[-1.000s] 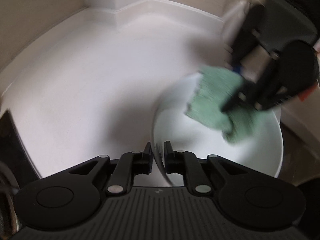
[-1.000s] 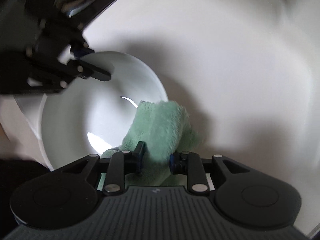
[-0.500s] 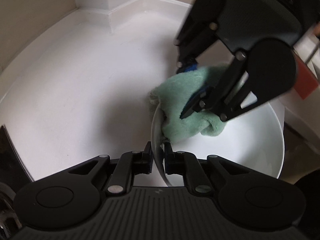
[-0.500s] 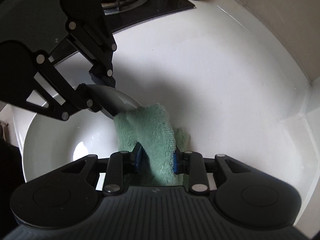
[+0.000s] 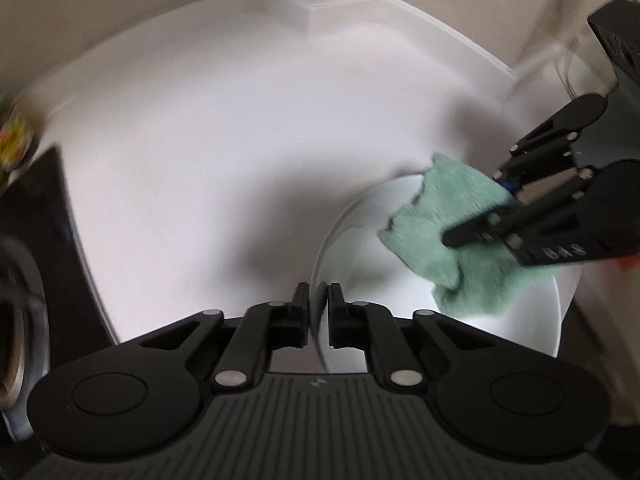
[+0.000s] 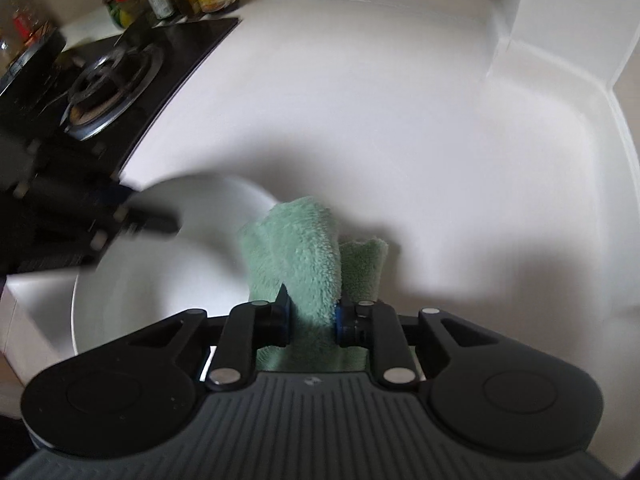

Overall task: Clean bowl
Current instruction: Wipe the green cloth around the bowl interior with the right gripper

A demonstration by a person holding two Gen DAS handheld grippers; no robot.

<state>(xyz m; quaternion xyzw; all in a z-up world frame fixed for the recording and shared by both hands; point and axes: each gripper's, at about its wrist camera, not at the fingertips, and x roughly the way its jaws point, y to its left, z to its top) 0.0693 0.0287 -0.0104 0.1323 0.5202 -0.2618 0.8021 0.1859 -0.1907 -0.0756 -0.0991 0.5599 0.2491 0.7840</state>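
Since 0.5 s ago the right tool (image 6: 311, 322), clamping the fluffy green cloth (image 5: 460, 240), swept from the round white ceramic bowl (image 5: 360, 264)'s left-tool-side rim toward its far rim—wiping seemingly mid-course—while the left tool (image 5: 319, 312) pinches that rim above the white bench (image 5: 220, 160).

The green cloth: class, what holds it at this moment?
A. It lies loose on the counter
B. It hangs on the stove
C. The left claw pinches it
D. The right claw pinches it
D: the right claw is closed on the green cloth, while the left claw clamps the rim of the white bowl.
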